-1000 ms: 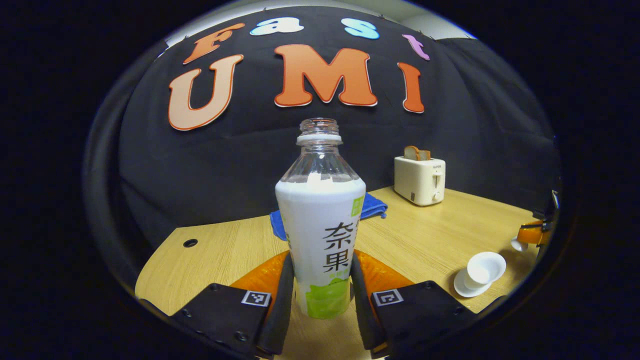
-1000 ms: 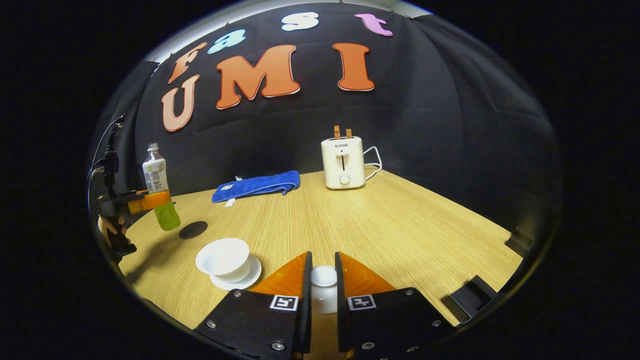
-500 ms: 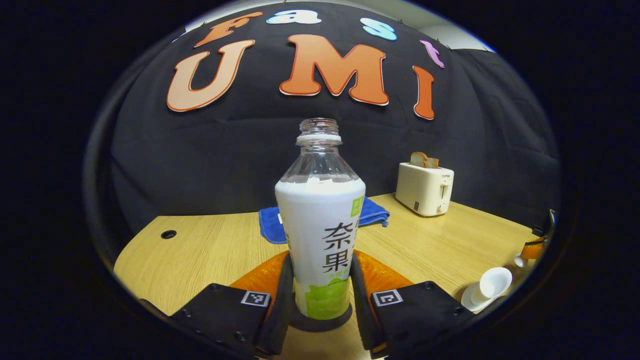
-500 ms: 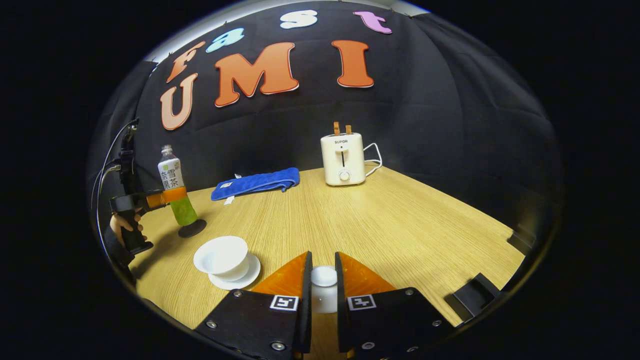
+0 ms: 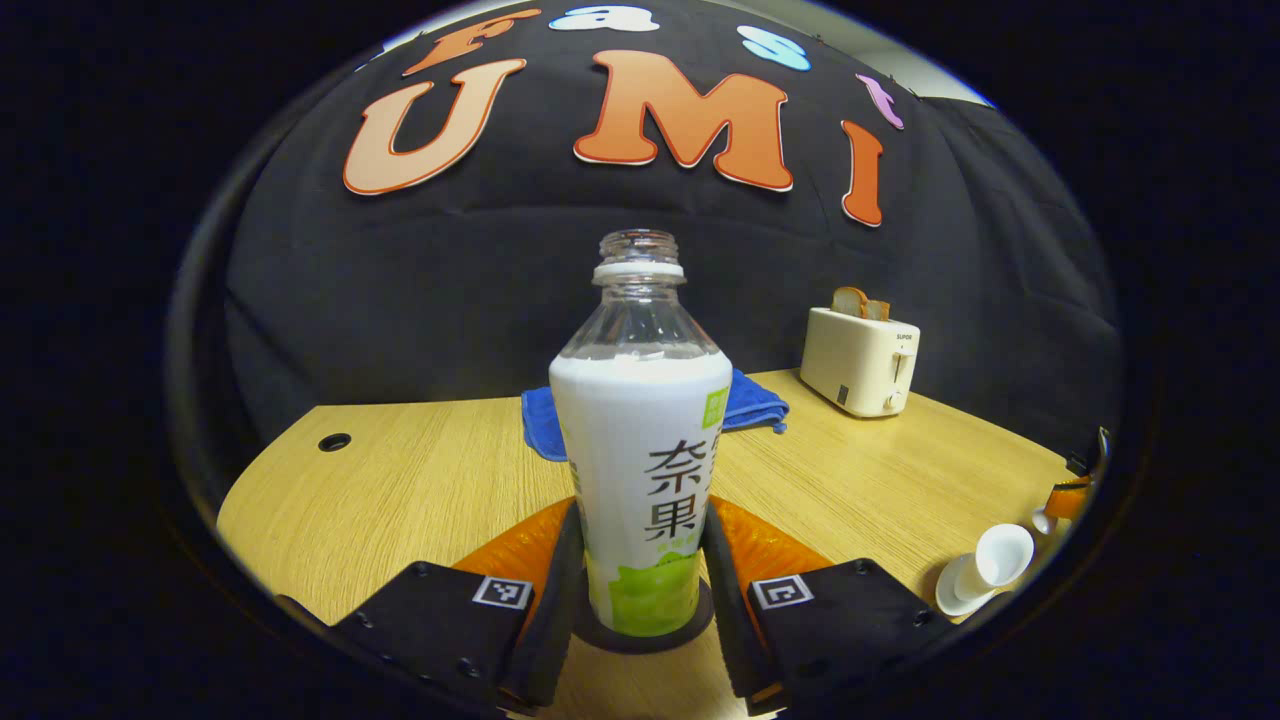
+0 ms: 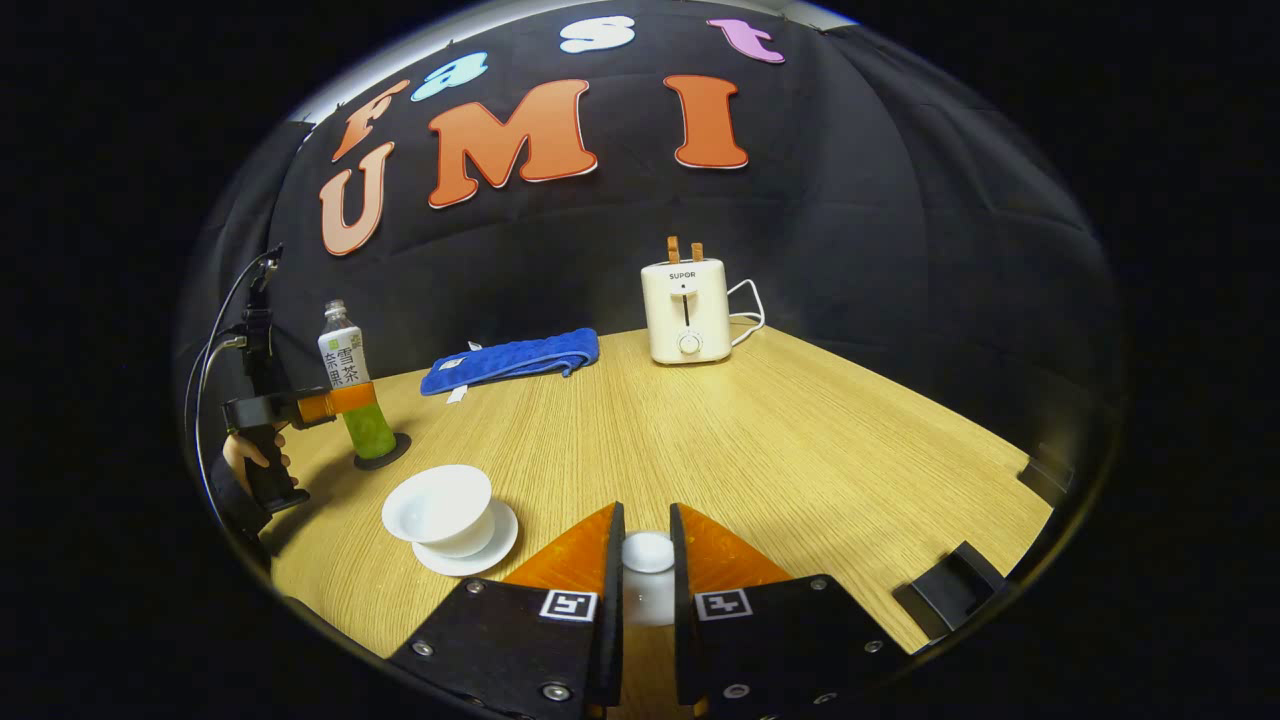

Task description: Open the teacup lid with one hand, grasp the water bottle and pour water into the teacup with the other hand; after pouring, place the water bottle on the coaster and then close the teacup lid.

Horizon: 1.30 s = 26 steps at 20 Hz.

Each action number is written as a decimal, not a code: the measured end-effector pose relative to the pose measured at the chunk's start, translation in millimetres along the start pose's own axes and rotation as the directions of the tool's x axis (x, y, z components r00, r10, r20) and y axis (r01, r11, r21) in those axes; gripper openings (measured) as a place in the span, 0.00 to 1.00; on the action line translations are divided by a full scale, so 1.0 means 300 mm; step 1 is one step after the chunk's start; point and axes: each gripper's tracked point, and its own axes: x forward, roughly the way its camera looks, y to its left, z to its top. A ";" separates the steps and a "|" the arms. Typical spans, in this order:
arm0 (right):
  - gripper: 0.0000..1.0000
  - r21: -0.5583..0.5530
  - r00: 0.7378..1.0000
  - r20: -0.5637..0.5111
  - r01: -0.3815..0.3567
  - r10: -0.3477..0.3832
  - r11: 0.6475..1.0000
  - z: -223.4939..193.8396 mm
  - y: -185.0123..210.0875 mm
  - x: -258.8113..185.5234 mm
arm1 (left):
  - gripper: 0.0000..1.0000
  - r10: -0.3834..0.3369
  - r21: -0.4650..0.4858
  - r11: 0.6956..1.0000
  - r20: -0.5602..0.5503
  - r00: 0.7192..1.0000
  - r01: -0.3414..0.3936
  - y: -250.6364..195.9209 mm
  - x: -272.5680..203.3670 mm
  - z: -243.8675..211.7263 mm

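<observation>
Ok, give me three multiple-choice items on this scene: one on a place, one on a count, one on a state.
1. Where does the water bottle stand?
A. On the blue towel
B. On the dark coaster
C. In the saucer

2. How many slices stick out of the toaster?
A. None
B. Two
C. Four

3. What state is the teacup in?
A. Uncovered
B. Covered by its lid
C. Tipped on its side

Answers: 1 B, the bottle's base sits on the coaster between the left gripper fingers. 2 B, two slices show on top. 3 A, the right gripper holds the lid off it.
</observation>
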 end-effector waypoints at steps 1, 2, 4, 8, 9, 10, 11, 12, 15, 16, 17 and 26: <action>0.22 0.002 1.000 0.002 0.001 -0.001 1.000 0.000 -0.001 -0.001 | 0.67 0.000 -0.001 1.000 0.004 1.000 0.000 0.001 0.002 0.003; 0.22 0.001 1.000 0.002 0.002 -0.002 1.000 0.001 -0.001 0.000 | 0.68 0.001 -0.001 1.000 0.004 1.000 -0.001 0.003 0.001 0.002; 0.22 0.000 1.000 0.002 0.001 -0.001 1.000 0.000 -0.001 -0.003 | 0.70 0.026 0.000 1.000 -0.001 1.000 -0.026 0.018 0.000 -0.003; 0.22 -0.001 1.000 0.004 0.001 -0.001 1.000 0.002 0.002 -0.003 | 0.86 0.044 -0.003 0.999 -0.013 0.999 -0.044 0.026 -0.022 -0.009; 0.22 -0.001 1.000 0.003 0.001 -0.001 1.000 0.001 0.002 -0.002 | 0.88 0.045 -0.008 0.999 -0.004 0.999 -0.045 0.024 -0.021 -0.004; 0.22 -0.002 1.000 0.003 0.000 0.000 1.000 0.003 0.005 -0.001 | 0.86 0.052 -0.014 0.999 0.002 0.999 -0.052 0.025 -0.021 0.001; 0.22 -0.001 1.000 0.004 0.002 -0.002 1.000 0.007 0.008 -0.001 | 0.86 0.070 -0.021 0.997 0.012 0.997 -0.070 0.035 -0.023 0.007; 0.22 -0.002 1.000 0.007 -0.002 0.002 1.000 0.012 0.016 -0.003 | 0.91 0.075 -0.028 0.997 0.022 0.997 -0.074 0.034 -0.027 0.012; 0.22 -0.033 0.999 0.027 -0.028 0.028 0.999 0.038 0.060 -0.016 | 0.96 0.082 -0.040 0.996 0.043 0.996 -0.080 0.025 -0.050 0.017; 0.21 -0.038 0.999 0.036 -0.032 0.034 0.999 0.055 0.068 -0.021 | 0.98 0.095 -0.027 0.995 0.055 0.994 -0.093 0.035 -0.058 0.021; 0.21 -0.039 0.998 0.046 -0.032 0.034 0.999 0.069 0.072 -0.021 | 0.99 0.100 -0.023 0.995 0.063 0.993 -0.098 0.038 -0.072 0.023; 0.21 -0.105 0.976 0.129 -0.160 0.173 0.981 0.194 0.298 -0.040 | 0.96 0.300 -0.035 0.954 0.158 0.941 -0.298 0.131 -0.194 0.049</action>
